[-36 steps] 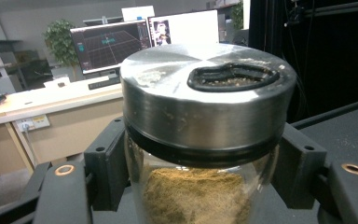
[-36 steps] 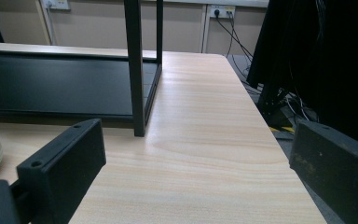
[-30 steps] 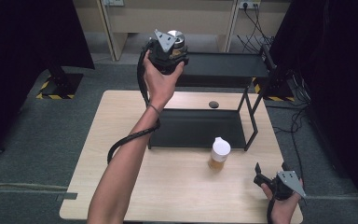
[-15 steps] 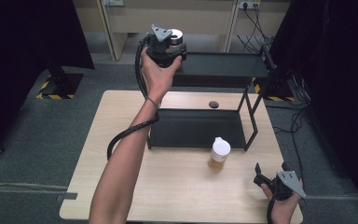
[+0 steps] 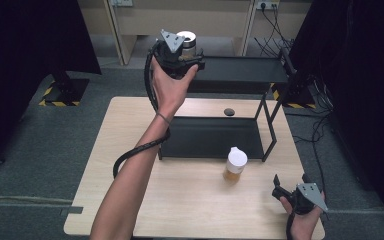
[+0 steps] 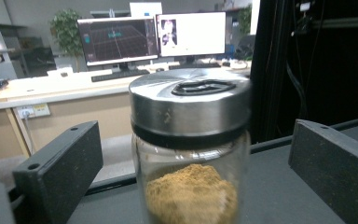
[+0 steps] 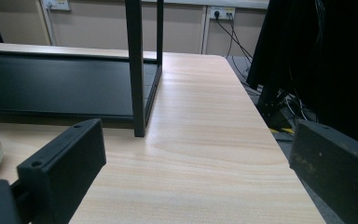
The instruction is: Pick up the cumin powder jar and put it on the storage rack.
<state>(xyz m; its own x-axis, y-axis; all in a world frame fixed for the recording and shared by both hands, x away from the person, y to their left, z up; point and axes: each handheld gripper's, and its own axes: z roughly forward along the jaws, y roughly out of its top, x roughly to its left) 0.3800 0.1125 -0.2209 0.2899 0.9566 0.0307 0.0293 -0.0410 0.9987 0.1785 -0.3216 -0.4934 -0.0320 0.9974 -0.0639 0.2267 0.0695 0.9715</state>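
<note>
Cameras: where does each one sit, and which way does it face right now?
High view: above the table, looking forward and down; forearm, both hands, left claw and right claw show.
Left gripper view: faces the jar between its open jaws.
Right gripper view: low over the table, faces the rack.
Shared: the jar.

Place: an office-style lab.
Far side: desk (image 6: pixel 51 88) with two lit monitors (image 6: pixel 116 39), a potted plant (image 6: pixel 67 28).
Near: wooden table (image 5: pixel 130 200), black curtains (image 5: pixel 25 55), wall sockets (image 7: pixel 216 11), floor cables (image 5: pixel 320 125).
</note>
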